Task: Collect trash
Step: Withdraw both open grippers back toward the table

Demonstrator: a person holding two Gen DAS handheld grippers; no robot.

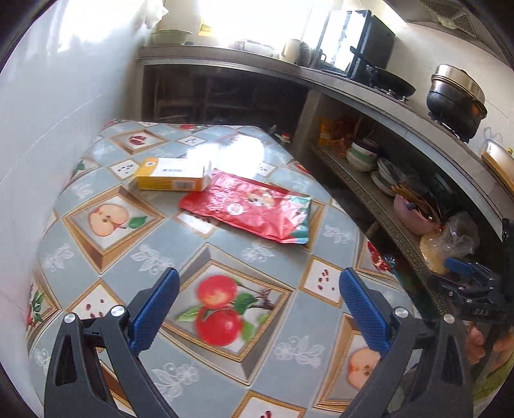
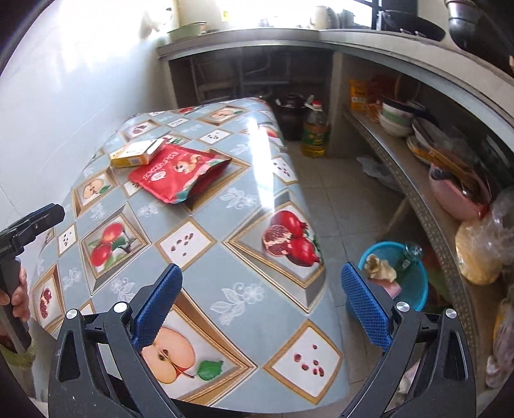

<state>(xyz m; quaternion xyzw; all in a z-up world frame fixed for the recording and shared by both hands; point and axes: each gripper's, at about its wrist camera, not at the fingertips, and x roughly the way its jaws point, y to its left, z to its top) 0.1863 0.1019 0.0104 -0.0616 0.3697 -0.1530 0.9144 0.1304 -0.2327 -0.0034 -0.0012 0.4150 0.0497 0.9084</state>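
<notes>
Strong daylight floods in from a window (image 1: pixel 250 19) at the back of the kitchen, blowing out the top of both views to white. A bright patch of glare lies on the glossy table (image 1: pixel 244 148), showing in the right wrist view as a long white streak. The recesses under the counter (image 1: pixel 225 93) sit in deep shadow. Fisheye distortion bends straight edges, with dark corners; the picture stays mostly sharp.
</notes>
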